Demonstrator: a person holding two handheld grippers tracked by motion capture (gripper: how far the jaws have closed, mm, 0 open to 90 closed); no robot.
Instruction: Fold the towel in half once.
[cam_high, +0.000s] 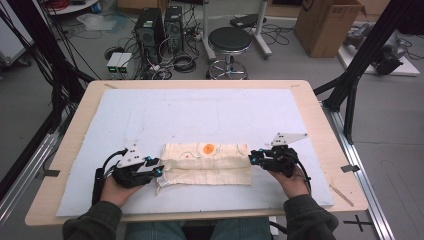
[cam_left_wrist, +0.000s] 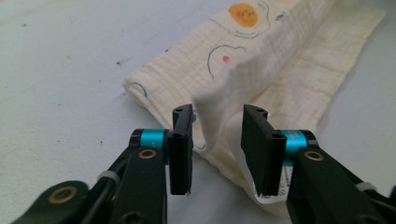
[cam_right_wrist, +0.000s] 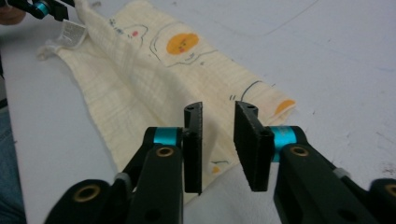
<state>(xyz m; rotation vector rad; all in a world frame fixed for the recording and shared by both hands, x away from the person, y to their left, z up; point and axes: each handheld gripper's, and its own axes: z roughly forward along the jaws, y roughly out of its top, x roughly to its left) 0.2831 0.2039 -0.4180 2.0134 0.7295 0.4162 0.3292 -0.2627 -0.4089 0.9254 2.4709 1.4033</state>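
Left gripper (cam_high: 156, 167): jaws apart, pads (cam_left_wrist: 181, 149) not pressing; a raised fold of cloth stands in the gap between them, and a white label hangs beside the right-hand pad in the left gripper view.
Right gripper (cam_high: 255, 158): jaws apart, nothing clamped; cloth lies flat under and beyond the gap in the right gripper view.
Left hand (cam_high: 116, 190): wrapped round the gripper body, just inside the near edge of the bench, toward the near left corner.
Right hand (cam_high: 295, 184): same hold, near the near edge, toward the near right corner.
Cloth (cam_high: 207, 163): folded into a long band, lying crosswise between the two grippers, closer to the near edge than the far one, roughly centred left to right.
Cloth look: pale cream, crinkled gauze weave; thin dark line drawings, one round orange blob (cam_high: 209, 148) on the far strip, a small red dot beside it; a smaller orange patch at the end by the right gripper.
Cloth layers: upper fold narrower than the layer beneath, so a plain strip shows along the near side; left end slightly rumpled and lifted.
White mat (cam_high: 200, 107): covers most of the bench (cam_high: 75, 125), cloth resting on it; faint dark specks on it.
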